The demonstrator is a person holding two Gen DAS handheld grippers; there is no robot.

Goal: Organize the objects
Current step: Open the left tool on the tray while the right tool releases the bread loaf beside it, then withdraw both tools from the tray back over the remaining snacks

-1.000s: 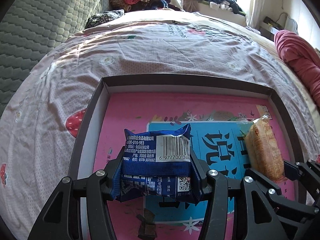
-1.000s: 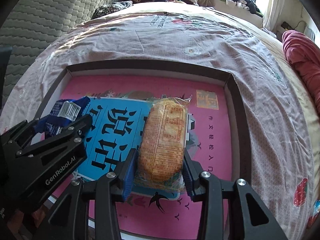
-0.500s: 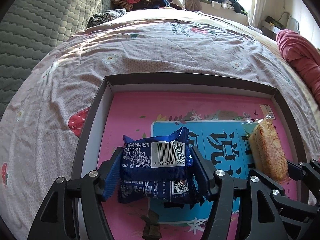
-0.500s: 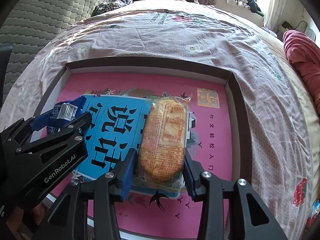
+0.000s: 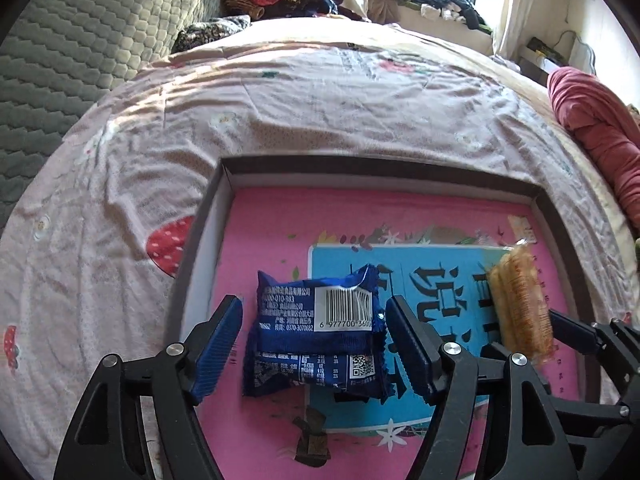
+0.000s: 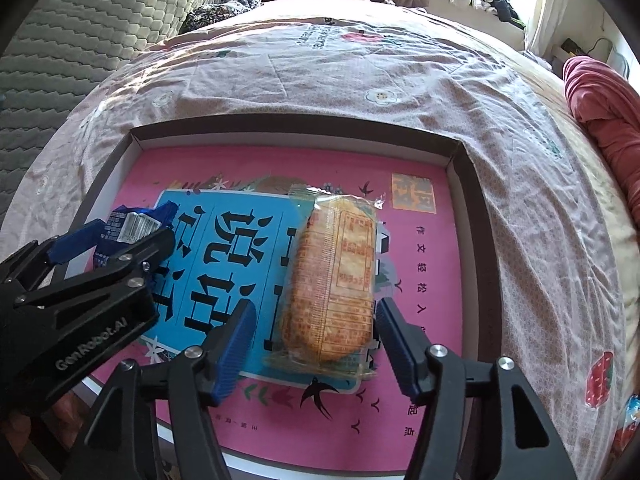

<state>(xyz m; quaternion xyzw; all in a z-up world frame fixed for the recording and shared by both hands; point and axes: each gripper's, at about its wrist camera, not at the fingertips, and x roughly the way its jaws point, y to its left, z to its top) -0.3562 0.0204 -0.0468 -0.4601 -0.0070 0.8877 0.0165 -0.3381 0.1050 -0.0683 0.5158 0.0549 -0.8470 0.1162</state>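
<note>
Both tools have let go and spread: left tool (image 5: 314,338) around blue packet (image 5: 316,336) (bottom edge hidden), right tool (image 6: 312,340) around cracker pack (image 6: 330,284).

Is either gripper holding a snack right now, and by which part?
Neither. The left gripper stands open around the blue packet; the right gripper stands open around the orange cracker pack.

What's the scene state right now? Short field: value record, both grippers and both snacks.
left gripper: open, fingers either side of the blue snack packet, gaps visible
right gripper: open, fingers clear of the orange cracker pack
blue snack packet: lying in the box, barcode up
orange cracker pack: lying in the box, to the right of the blue packet, over the blue panel of the pink book
box: on the bedsheet
</note>
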